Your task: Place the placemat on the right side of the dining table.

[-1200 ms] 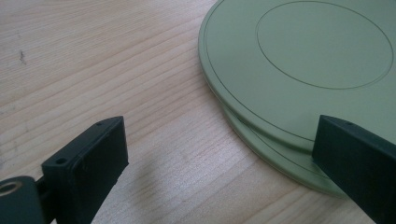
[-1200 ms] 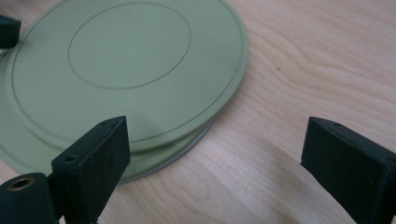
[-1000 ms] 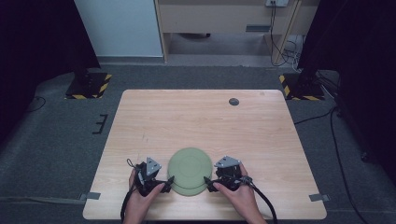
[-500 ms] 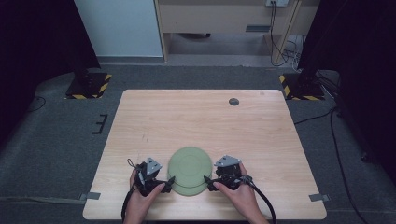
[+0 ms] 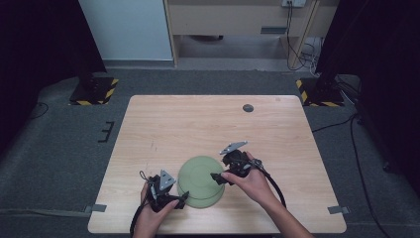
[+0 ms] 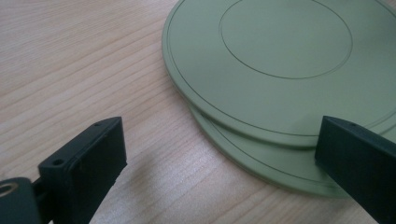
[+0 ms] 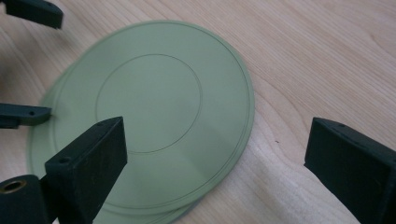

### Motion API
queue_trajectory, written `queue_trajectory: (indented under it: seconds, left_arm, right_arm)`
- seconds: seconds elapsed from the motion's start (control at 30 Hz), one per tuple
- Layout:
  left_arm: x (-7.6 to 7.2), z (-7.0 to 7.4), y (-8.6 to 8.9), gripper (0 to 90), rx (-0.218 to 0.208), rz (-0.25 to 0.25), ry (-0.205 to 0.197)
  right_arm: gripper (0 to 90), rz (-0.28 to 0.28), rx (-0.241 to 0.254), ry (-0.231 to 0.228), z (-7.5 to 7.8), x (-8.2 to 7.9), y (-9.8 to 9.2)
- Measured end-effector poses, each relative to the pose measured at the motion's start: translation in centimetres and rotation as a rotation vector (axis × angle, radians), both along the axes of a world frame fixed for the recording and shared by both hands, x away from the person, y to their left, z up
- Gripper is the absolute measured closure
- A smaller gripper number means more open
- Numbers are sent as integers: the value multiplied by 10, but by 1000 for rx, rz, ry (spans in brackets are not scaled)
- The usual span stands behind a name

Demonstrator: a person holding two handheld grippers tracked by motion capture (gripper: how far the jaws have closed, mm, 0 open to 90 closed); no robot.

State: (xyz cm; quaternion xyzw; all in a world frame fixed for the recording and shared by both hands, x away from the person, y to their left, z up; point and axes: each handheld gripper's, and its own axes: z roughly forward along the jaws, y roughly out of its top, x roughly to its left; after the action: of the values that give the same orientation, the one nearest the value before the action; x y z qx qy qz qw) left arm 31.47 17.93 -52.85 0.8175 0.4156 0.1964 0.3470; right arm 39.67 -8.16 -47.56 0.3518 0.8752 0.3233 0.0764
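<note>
Now 2 stacked green plates (image 5: 199, 179) btwn L claw (image 5: 184, 197) & R claw (image 5: 216, 177), both apart.

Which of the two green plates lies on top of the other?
The upper plate, whose whole face and inner ring show. The lower plate pokes out from under it only as a crescent on the side nearer the left tool.

table (image 5: 198, 124): light wood, bare | dark round disc (image 5: 248, 108): near far edge | floor (image 5: 59, 148): grey carpet
</note>
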Motion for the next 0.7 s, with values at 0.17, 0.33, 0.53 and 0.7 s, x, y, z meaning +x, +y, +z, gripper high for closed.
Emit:
queue_trajectory:
  seconds: [0.17,0.33,0.53,0.7]
  left_arm:
    - [1,0,-2,1,3,1,-7]
    - [-1,1,-1,24,3,-5,-9]
    - [2,0,-1,1,-2,-1,-1]
    - [2,0,-2,1,0,0,-2]
  right_arm:
    - [82,-5,-2,4,-5,10,5]
    - [97,-15,-5,32,-13,21,9]
    - [91,-15,24,73,-22,29,14]
    - [102,-16,28,94,-29,34,16]
